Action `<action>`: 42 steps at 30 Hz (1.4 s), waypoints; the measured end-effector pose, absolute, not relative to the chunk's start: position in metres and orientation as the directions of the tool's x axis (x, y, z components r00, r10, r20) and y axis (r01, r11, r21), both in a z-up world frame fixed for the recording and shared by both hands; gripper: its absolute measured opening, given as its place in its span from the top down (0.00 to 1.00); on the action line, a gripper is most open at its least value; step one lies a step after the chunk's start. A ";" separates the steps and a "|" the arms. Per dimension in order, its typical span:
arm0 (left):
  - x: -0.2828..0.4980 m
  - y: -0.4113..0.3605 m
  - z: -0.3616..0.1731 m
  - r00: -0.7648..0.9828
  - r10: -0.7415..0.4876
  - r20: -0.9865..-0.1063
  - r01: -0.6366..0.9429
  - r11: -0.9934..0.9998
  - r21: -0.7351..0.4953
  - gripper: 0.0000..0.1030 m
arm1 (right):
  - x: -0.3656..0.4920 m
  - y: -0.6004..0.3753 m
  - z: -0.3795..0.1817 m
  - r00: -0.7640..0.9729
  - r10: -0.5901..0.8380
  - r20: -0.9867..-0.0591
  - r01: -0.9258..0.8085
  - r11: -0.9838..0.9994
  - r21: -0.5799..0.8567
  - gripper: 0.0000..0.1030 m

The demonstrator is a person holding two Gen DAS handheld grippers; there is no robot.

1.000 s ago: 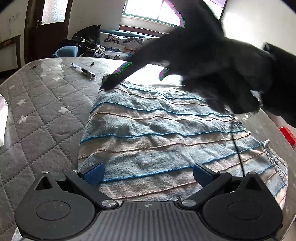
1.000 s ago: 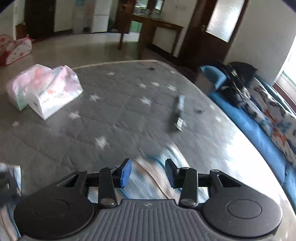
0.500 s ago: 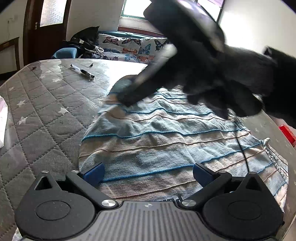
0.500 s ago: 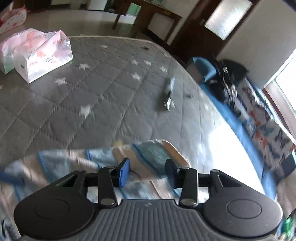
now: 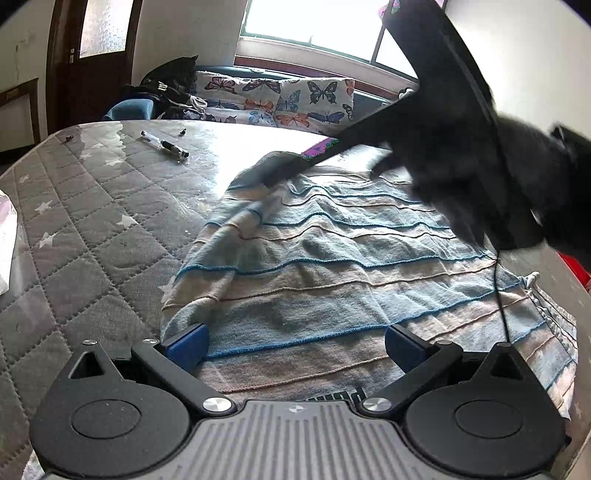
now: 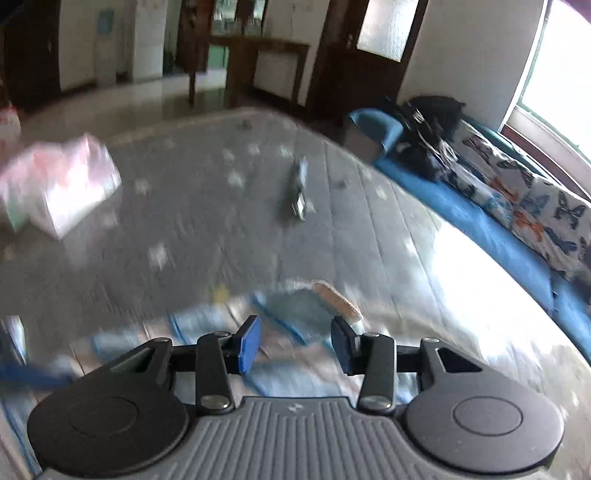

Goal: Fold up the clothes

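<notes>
Risk is a missed corner: the right gripper (image 6: 295,345) stands released at the striped cloth's (image 5: 332,266) 12 o'clock edge, and the blurred view suggests speed. The left gripper (image 5: 295,345), also released, hangs over the 6 o'clock edge on the mattress (image 5: 92,229); a one-sided pull could skew the fold.

A home, seemingly a living space used as a bedroom. A grey quilted mattress (image 5: 92,229) with star print fills the middle, a pen (image 5: 164,146) lying on it. Past it runs a blue sofa (image 6: 476,229) with butterfly-print cushions (image 5: 280,99) under a bright window (image 5: 314,22), dark clothes (image 5: 170,83) heaped at one end. Dark wooden doors (image 5: 92,55) with frosted panes, a wooden table (image 6: 255,62) on a shiny floor, and what looks like a tissue pack (image 6: 62,188), blurred
</notes>
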State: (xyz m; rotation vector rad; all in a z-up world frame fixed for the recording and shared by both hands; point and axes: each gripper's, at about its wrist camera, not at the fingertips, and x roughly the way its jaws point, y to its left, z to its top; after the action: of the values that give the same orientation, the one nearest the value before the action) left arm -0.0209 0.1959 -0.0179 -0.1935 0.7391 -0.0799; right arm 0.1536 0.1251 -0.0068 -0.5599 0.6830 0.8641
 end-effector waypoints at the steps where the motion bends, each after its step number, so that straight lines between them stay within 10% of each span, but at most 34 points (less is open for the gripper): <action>1: -0.021 0.195 -0.018 0.737 -0.138 -0.662 0.004 0.980 -0.200 0.00 | 0.157 0.136 -0.005 0.462 0.495 -0.736 -0.831 0.532 -0.163 0.58; 13: -0.022 0.197 -0.019 0.739 -0.148 -0.658 0.013 0.979 -0.205 0.00 | 0.149 0.181 -0.035 0.612 0.351 -0.708 -0.780 0.419 -0.466 0.58; 25: -0.023 0.196 -0.019 0.743 -0.144 -0.654 0.014 0.980 -0.199 0.00 | 0.141 0.178 -0.021 0.603 0.447 -0.661 -0.791 0.443 -0.421 0.57; 42: -0.023 0.198 -0.020 0.743 -0.147 -0.652 0.013 0.978 -0.207 0.00 | 0.172 0.164 -0.037 0.314 0.482 -0.818 -0.822 0.569 0.020 0.58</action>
State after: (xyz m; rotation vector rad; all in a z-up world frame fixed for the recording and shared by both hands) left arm -0.0233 0.1977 -0.0196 -0.1940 0.7285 -0.0884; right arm 0.1716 0.1638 -0.0371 -0.4449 0.8889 0.8976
